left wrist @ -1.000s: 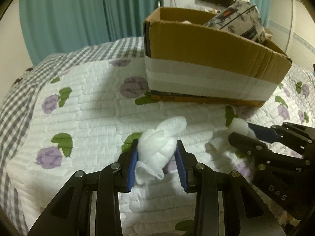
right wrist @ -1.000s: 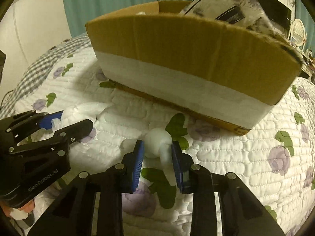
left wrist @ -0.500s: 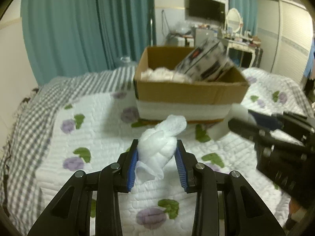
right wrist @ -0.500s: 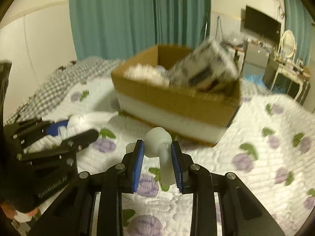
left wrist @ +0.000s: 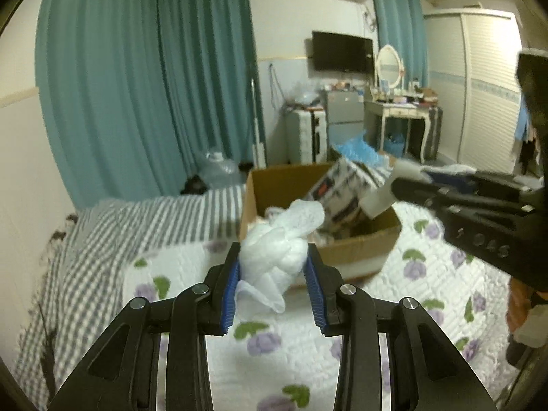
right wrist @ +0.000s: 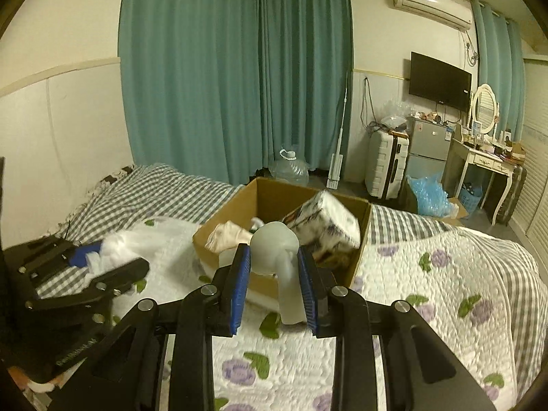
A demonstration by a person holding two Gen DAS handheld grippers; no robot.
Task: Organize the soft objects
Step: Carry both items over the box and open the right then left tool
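Teal curtains (right wrist: 236, 68) fill the upper centre of the frame. The bed's quilt (right wrist: 428, 294) is white with purple flowers and green leaves; the sheet (right wrist: 164, 188) at centre left is grey-and-white checked. The box (right wrist: 359, 257) is brown cardboard. Claw pads (right wrist: 241, 287) are blue.

Teal curtains (right wrist: 236, 78) hang far beyond the jaws. A television (right wrist: 440, 80) and a dressing table (right wrist: 479, 161) stand to their right. A flowered quilt (right wrist: 428, 294) lies beneath them.
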